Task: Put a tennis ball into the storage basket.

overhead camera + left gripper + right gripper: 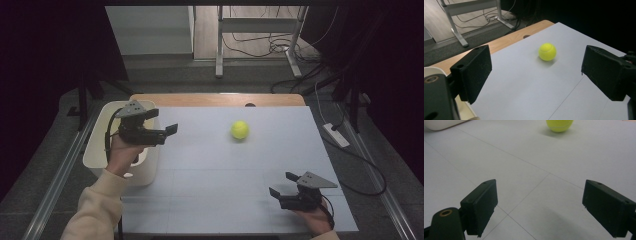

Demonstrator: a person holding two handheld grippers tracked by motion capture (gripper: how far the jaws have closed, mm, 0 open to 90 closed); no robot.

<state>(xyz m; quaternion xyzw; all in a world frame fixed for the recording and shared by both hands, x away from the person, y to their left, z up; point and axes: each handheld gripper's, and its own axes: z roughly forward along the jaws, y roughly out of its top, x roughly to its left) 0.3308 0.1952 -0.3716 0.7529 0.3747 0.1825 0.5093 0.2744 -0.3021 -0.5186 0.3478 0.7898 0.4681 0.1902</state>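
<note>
Worktop (pixel 210 200) is a pale sheet with a wood edge showing at the far side. White bin (pixel 100 150) sits at its left edge, under and just beside the left hand

Left tongs (pixel 165 121) hang above the bin's right rim, pointing across the worktop toward the ball; jaws spread wide, nothing between them. Left gripper view has the ball sitting between the two black pads (pixel 475 72) in the line of sight, but well ahead of them, no contact

Right tongs (pixel 283 184) rest low at the near right corner of the worktop, jaws also wide apart and empty, aimed roughly at the ball from a way off

Tennis ball (pixel 240 130), yellow-green, sits alone on the worktop right of centre toward the far side, well apart from both tongs and from the bin

My read: approach phase, grasp not started. Left tongs look like the working pair, lined up on the ball, with the bin the likely drop spot

Next move calls for: carry the left tongs forward and down until the pads bracket the ball at its widest part, then close squarely. An off-centre pinch will likely squirt it away, since it's free to roll on a flat sheet
</note>
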